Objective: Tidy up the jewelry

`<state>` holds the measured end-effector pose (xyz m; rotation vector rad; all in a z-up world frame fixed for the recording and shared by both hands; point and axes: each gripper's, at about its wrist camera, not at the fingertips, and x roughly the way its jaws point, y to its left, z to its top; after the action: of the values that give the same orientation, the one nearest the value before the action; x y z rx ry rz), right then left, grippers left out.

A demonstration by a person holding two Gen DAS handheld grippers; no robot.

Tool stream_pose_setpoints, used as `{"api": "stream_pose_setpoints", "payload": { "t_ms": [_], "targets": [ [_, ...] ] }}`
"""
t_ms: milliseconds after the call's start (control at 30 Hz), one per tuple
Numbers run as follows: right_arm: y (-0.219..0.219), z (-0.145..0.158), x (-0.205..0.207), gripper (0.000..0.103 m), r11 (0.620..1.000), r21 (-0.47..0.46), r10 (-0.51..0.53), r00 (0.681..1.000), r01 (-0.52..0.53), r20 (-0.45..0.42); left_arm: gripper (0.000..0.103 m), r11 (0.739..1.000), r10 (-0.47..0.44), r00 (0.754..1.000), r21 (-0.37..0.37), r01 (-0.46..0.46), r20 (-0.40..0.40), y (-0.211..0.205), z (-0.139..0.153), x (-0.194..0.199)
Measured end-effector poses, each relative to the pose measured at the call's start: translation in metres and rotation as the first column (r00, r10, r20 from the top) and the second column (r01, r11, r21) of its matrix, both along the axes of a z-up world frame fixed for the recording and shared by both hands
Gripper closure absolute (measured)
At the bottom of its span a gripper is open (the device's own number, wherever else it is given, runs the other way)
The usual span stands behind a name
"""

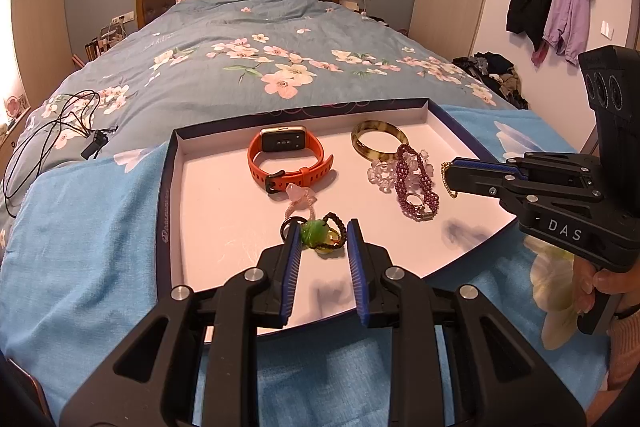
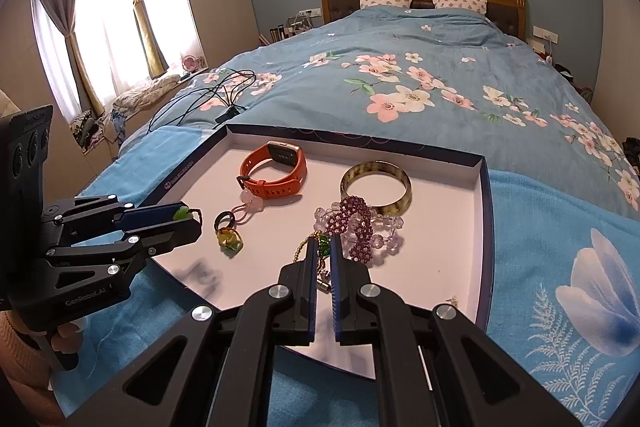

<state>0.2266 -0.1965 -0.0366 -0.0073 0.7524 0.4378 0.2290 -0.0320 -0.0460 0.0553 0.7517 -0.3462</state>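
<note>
My left claw is pinched on a green charm just above the tray on the bed. My right claw is clamped tight on a gold chain beside the purple bead bracelet.

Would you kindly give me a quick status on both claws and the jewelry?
Left claw shut on green pendant. Right claw shut on gold chain. Remaining jewelry loose in tray; purple bead bracelet crowds right claw.

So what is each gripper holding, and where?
Left gripper pinches the green charm itself; right gripper grips the gold chain by its green stones.
</note>
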Motion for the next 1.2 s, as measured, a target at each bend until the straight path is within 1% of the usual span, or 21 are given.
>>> {"api": "stream_pose_setpoints", "payload": {
  "t_ms": [267,500,700,800,900,967,1033,1100,1167,1200],
  "targets": [
    [0.002,-0.002,0.004,0.098,1.000,-0.012,-0.002,1.000,0.002,-0.006,0.080,1.000,0.007,1.000,0.010,-0.007,-0.012,-0.001,-0.005,0.004],
    [0.005,-0.010,0.011,0.098,0.999,-0.035,-0.006,0.999,0.005,-0.034,0.079,1.000,0.013,0.999,0.022,-0.013,-0.038,-0.005,-0.012,0.013],
    [0.006,-0.017,0.017,0.097,0.998,-0.062,-0.026,0.998,0.023,-0.057,0.079,0.999,0.015,0.998,0.029,-0.013,-0.062,-0.007,-0.018,0.019],
    [0.007,-0.019,0.016,0.095,0.997,-0.068,-0.029,0.998,0.025,-0.062,0.077,0.999,0.015,0.998,0.032,-0.013,-0.068,-0.008,-0.019,0.019],
    [0.005,-0.019,0.016,0.089,0.997,-0.061,-0.040,0.997,0.035,-0.066,0.073,1.000,0.014,0.998,0.026,-0.012,-0.066,-0.007,-0.019,0.019],
    [0.002,-0.016,0.013,0.085,0.998,-0.052,-0.047,0.997,0.044,-0.057,0.072,1.000,0.013,0.998,0.020,-0.012,-0.060,-0.005,-0.017,0.016],
    [-0.001,-0.012,0.008,0.084,0.998,-0.040,-0.050,0.998,0.049,-0.044,0.068,1.000,0.015,0.999,0.012,-0.014,-0.046,-0.003,-0.014,0.012],
    [-0.004,-0.005,-0.001,0.078,0.998,-0.022,-0.056,0.998,0.055,-0.022,0.063,1.000,0.017,0.999,0.006,-0.016,-0.031,0.001,-0.008,0.006],
    [-0.007,0.002,-0.011,0.066,0.998,-0.003,-0.058,0.998,0.058,0.004,0.058,1.000,0.016,1.000,-0.002,-0.016,-0.009,0.005,-0.001,-0.003],
    [-0.007,0.005,-0.016,0.065,0.998,0.001,-0.060,0.998,0.060,0.018,0.053,1.000,0.022,1.000,-0.003,-0.022,0.009,0.007,0.002,-0.009]
  ]
}}
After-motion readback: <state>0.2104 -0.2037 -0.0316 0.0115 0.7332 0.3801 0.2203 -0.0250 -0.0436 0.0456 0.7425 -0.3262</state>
